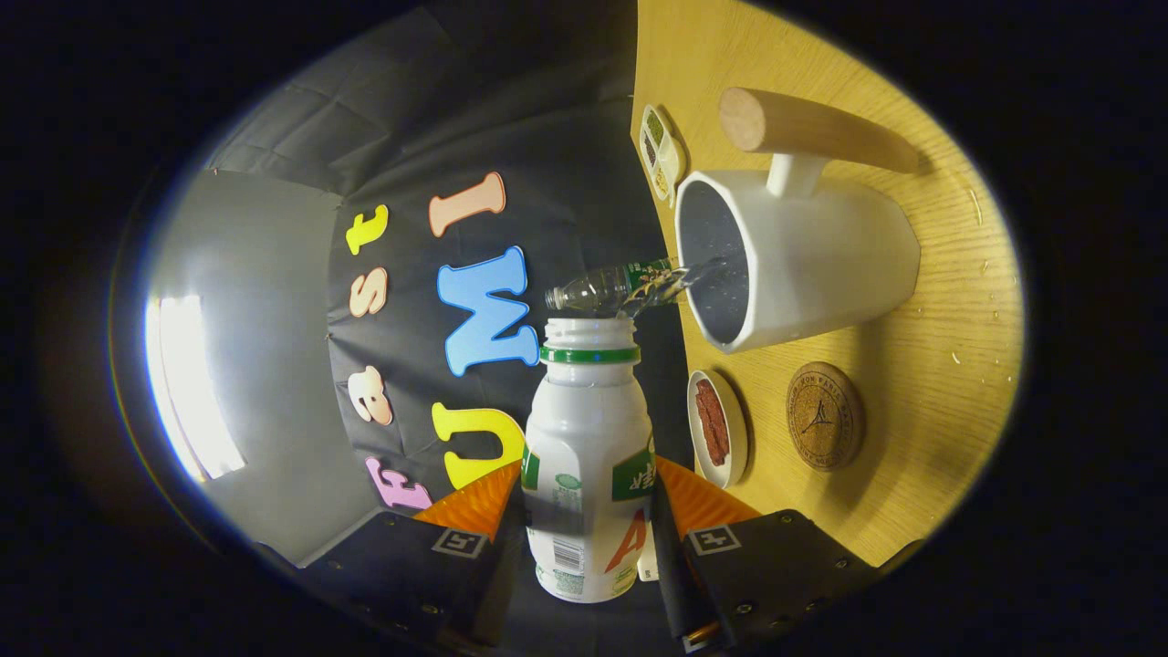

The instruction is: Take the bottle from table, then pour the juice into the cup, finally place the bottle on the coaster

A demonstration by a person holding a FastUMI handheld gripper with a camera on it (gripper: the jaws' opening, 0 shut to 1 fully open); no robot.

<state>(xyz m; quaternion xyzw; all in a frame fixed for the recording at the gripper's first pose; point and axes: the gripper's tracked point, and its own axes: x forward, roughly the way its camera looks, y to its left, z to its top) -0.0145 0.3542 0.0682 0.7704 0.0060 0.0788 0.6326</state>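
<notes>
White bottle (589,456) (uncapped) beside cup (803,260)

A small dish (721,429), a sectioned tray (661,151) and a clear bottle (610,286) near the table (922,365).

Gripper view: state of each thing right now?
Hand-held gripper: shut on the bottle.
Bottle: uncapped, tipped sideways, pouring.
Cup: upright on the table, taking the stream.
Coaster: bare, beside the cup.
Small dish: holds something reddish.
</notes>
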